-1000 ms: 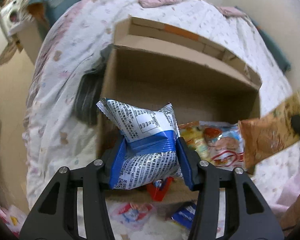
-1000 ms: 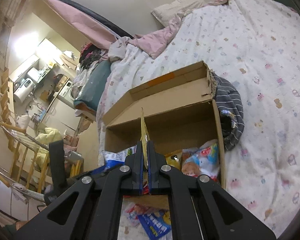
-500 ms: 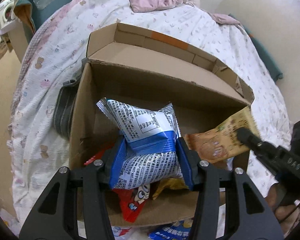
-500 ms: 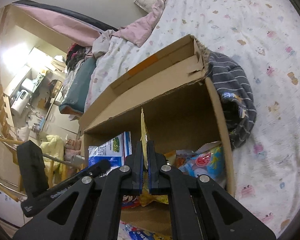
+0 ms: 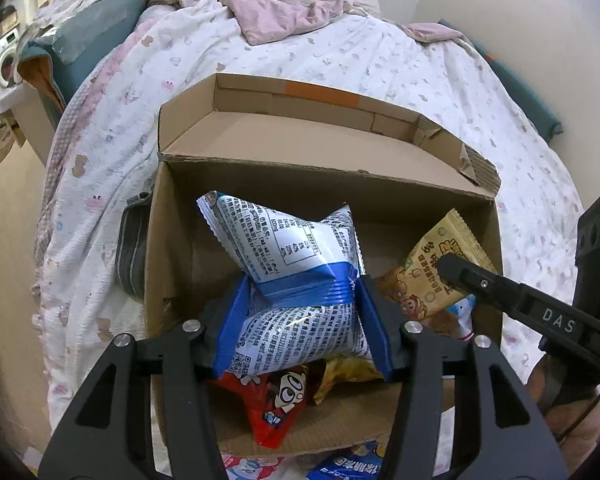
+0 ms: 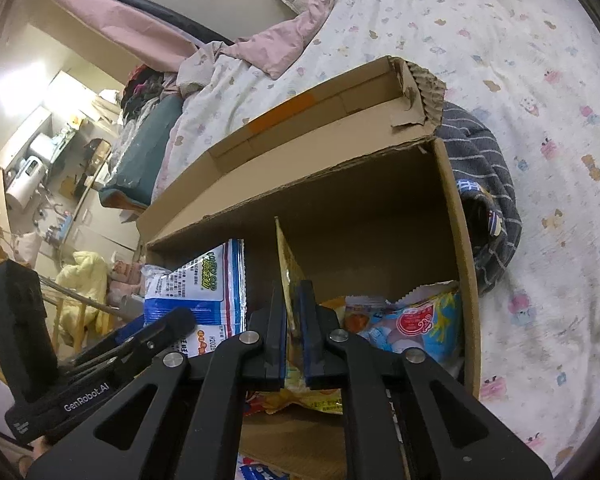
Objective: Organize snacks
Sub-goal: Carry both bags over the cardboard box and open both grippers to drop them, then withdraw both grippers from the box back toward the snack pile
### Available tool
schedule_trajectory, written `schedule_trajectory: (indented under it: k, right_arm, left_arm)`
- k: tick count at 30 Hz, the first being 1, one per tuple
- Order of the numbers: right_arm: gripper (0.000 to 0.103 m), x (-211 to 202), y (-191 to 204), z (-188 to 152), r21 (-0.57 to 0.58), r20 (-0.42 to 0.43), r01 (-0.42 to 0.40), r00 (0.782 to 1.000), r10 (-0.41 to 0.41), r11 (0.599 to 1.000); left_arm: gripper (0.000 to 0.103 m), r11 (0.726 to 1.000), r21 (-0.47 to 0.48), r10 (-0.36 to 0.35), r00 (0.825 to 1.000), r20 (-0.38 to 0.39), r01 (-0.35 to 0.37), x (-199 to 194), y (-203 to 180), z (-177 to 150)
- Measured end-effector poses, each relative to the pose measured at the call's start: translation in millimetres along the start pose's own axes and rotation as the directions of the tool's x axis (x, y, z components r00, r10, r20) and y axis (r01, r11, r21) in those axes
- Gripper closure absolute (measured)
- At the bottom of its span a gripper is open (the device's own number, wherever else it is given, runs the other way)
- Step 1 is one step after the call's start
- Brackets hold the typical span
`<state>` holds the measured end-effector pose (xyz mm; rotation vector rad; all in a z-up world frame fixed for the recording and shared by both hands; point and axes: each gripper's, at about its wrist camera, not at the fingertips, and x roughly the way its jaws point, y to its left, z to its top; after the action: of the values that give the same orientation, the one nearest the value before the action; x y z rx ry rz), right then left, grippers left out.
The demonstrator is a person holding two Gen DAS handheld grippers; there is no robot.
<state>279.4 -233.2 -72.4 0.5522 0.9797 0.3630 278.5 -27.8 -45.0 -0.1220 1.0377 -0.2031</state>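
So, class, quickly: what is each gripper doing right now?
Left gripper: holding the blue-and-white snack bag, jaws just easing open.
Right gripper: closed on the thin yellow packet.

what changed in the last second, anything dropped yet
Nothing dropped. Both grippers came in over the cardboard box. The right gripper lowered its tan packet inside; the left gripper, jaws just easing wider, holds the blue-white bag. Box unmoved.
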Motion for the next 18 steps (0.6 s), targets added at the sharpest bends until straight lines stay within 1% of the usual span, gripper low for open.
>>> schedule_trajectory:
  k: [2,4,5,6,7,8,9,10,11,13,15,18]
  right_arm:
    - [0.094,-0.4,1.6,0.1,-0.008,0.001,0.008,1.0,-0.008,1.0]
    - [0.093,-0.9,3.7,0.6,-0.019,0.001,0.034,0.999,-0.034,0.999]
    - [0.091,-1.9,5.4,0.7,-0.031,0.005,0.047,0.999,-0.047,0.998]
    - [0.084,-3.3,7.6,0.8,-0.047,0.012,0.059,0.998,-0.058,0.997]
    - [0.079,-3.7,9.1,1.2,-0.058,0.016,0.069,0.998,-0.068,0.996]
    - [0.063,-5.0,11.3,1.6,-0.072,0.022,0.09,0.996,-0.089,0.993]
    - [0.036,-5.1,12.4,2.2,-0.077,0.026,0.097,0.995,-0.095,0.992]
    - [0.026,-6.6,12.9,2.7,-0.079,0.038,0.097,0.995,-0.094,0.992]
    - [0.022,-10.3,13.5,2.2,-0.079,0.066,0.089,0.994,-0.083,0.993]
    - [0.022,-14.5,14.9,2.6,-0.088,0.092,0.107,0.991,-0.099,0.99]
    - [0.022,-15.2,14.6,3.6,-0.092,0.088,0.111,0.991,-0.103,0.99]
    - [0.022,-15.6,12.7,4.8,-0.089,0.084,0.107,0.992,-0.099,0.99]
  left_arm:
    - [0.044,1.0,0.011,0.001,1.0,0.009,-0.001,-2.1,-1.8,-0.3]
    - [0.023,1.0,0.026,0.01,1.0,0.023,-0.01,-4.5,-3.7,-0.9]
    - [0.018,0.999,0.04,0.024,0.999,0.039,-0.026,-6.8,-5.4,-1.2]
    - [0.013,0.998,0.047,0.034,0.998,0.049,-0.037,-8.6,-6.4,-1.3]
    - [0.012,0.997,0.054,0.047,0.997,0.057,-0.05,-9.9,-7.3,-1.0]
    - [0.012,0.996,0.061,0.056,0.996,0.063,-0.06,-11.1,-8.3,-0.7]
    - [0.012,0.996,0.067,0.056,0.996,0.064,-0.06,-11.8,-8.9,-0.4]
    - [0.012,0.996,0.068,0.055,0.996,0.063,-0.059,-12.2,-9.1,-0.3]
    - [0.012,0.996,0.067,0.057,0.996,0.062,-0.061,-12.1,-8.6,0.0]
    - [0.012,0.997,0.055,0.056,0.997,0.053,-0.059,-10.8,-6.0,0.4]
    - [0.012,0.998,0.04,0.05,0.998,0.038,-0.052,-8.6,-3.5,0.6]
    - [0.012,0.998,0.027,0.049,0.998,0.037,-0.05,-9.0,-0.3,0.0]
